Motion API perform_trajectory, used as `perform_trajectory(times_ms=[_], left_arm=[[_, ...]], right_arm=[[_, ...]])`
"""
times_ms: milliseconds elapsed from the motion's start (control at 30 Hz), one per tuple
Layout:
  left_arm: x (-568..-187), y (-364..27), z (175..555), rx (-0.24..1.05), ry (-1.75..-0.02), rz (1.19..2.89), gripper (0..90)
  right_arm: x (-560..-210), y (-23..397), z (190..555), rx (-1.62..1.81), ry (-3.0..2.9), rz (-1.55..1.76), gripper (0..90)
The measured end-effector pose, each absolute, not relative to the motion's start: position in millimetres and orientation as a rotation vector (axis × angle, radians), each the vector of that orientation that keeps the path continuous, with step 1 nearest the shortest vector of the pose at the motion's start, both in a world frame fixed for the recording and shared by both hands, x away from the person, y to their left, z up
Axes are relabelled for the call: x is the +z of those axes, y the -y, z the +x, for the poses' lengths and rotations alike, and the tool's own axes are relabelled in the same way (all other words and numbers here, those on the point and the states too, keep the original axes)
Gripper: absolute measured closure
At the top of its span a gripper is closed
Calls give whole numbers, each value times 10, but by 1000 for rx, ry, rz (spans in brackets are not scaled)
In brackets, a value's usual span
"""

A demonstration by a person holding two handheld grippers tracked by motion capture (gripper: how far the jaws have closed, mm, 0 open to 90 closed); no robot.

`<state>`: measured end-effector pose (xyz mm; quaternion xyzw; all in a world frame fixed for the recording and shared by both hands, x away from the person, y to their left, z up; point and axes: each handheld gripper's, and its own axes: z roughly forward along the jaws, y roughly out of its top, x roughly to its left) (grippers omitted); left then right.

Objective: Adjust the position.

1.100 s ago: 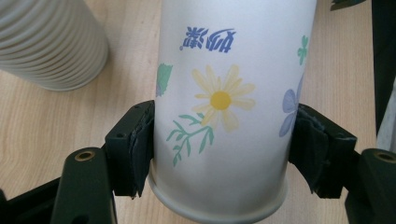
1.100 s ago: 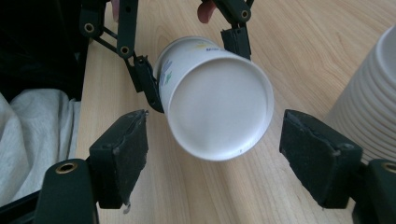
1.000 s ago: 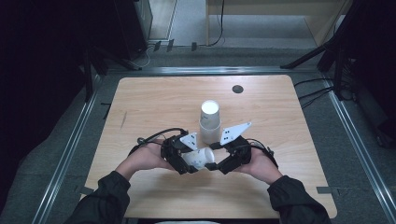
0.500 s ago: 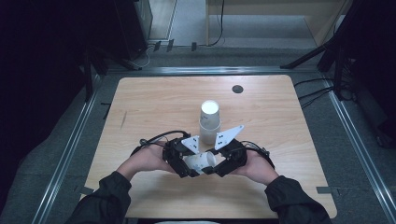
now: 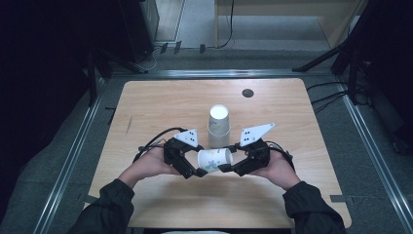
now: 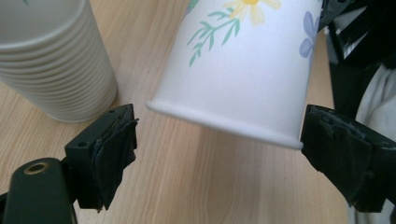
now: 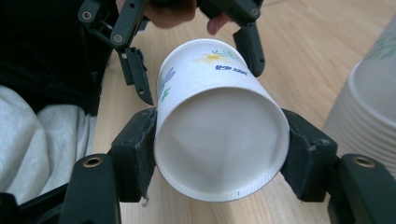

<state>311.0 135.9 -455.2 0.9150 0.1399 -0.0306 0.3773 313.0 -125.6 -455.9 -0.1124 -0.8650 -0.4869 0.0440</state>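
Both of the person's forearms are reaching in over the near edge, dark sleeves pulled to the wrists, and the two hands are sitting close together with their grippers pointing inward at each other. The left gripper (image 5: 198,171) is standing with its jaws spread wide, having just been opening, and its pads are flanking the cup's (image 5: 215,159) rim without pressing on it. The right gripper (image 7: 219,154) is clamping that cup at its base end, one pad against each side, its jaws having just been closing.
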Motion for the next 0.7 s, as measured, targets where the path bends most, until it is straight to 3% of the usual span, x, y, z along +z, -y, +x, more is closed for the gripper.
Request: perform_trajectory(times_ms=[533,700], left_arm=[[-4542,-1414,3031,-101,-337,2156,136],[-4531,-1454,2998,-94,-311,2148,207]], right_arm=[[-4477,1278,3154,-1577,2502,-310,351],[-4473,1268,3165,-1581,2475,-304,351]])
